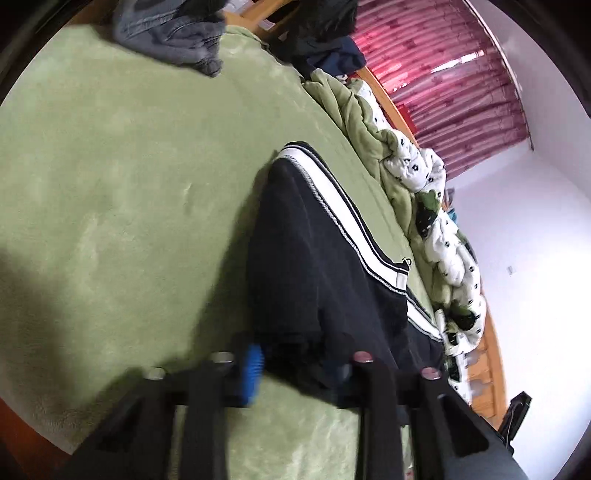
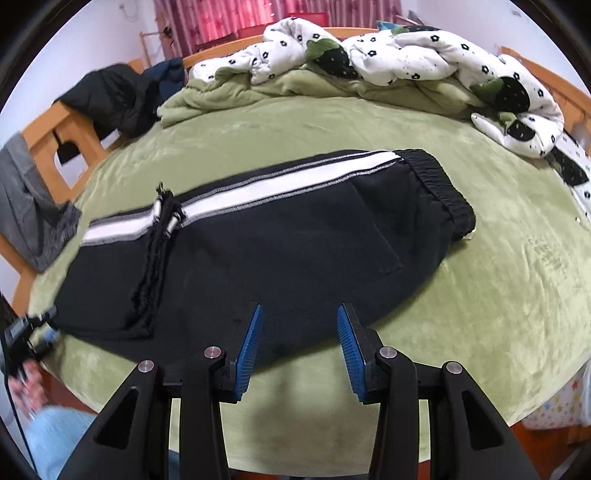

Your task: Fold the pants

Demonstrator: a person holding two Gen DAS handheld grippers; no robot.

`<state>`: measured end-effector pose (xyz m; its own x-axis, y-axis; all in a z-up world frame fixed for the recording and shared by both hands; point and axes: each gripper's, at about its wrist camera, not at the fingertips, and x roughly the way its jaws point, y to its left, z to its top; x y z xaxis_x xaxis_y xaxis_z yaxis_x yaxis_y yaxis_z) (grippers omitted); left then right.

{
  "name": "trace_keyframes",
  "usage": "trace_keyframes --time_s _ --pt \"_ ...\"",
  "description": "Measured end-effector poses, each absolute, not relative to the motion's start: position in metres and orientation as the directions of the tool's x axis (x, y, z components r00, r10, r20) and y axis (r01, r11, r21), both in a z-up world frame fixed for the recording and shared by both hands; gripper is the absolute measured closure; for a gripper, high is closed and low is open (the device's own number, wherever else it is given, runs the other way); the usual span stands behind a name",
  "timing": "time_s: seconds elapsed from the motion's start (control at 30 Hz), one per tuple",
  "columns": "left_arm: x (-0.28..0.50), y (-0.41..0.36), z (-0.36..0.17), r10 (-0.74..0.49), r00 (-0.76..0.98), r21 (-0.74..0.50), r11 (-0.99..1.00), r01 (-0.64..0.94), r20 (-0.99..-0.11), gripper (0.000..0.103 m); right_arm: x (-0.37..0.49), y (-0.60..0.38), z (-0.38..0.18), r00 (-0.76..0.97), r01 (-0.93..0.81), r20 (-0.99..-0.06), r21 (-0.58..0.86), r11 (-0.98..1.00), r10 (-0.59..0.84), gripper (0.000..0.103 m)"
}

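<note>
green blanket (image 2: pixel 498 258) | floral quilt (image 2: pixel 406 55) bunched at far edge | red curtain (image 1: pixel 443 74) | grey jeans (image 1: pixel 173 33)

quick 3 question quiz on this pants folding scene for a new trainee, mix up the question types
1. True or false: the right gripper is open, with nothing between its blue pads.
2. Multiple choice: the white stripe on the black pants runs along A) the edge away from the right wrist camera, B) the edge nearest it, C) across the waistband only.
3. Short answer: what is the left gripper doing?

Key: 1 true. 2 A. 3 It is pinching an edge of the pants over the green blanket.
</note>
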<state>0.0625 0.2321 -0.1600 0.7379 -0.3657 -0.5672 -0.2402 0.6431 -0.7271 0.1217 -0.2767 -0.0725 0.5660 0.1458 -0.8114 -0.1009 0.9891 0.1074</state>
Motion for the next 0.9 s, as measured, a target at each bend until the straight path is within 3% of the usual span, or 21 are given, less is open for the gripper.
trace_keyframes --time_s 0.23,0.43,0.57,0.73,0.9 --pt "0.086 0.176 -0.068 -0.219 0.759 -0.523 0.833 -0.182 -0.613 0.088 0.100 -0.301 -0.072 0.624 -0.157 -0.769 0.050 0.986 0.138 0.061" --pt "0.110 0.082 -0.007 -0.246 0.765 -0.385 0.923 -0.003 -0.595 0.089 0.093 -0.325 -0.080 0.605 -0.138 -0.787 0.048 0.989 0.123 0.061" --pt "0.118 0.018 -0.010 -0.314 0.742 -0.364 0.926 0.102 -0.592 0.090 0.084 -0.342 -0.076 0.632 -0.115 -0.764 0.076 0.990 0.132 0.061" --pt "0.130 -0.058 -0.046 -0.327 0.681 -0.299 0.940 0.164 -0.655 0.090 0.081 -0.366 -0.076 0.629 -0.039 -0.764 0.152 0.988 0.142 0.061" --pt "0.135 -0.092 -0.083 -0.380 0.607 -0.328 0.923 0.202 -0.698 0.090 0.083 -0.371 -0.080 0.613 -0.008 -0.776 0.180 0.984 0.147 0.061"
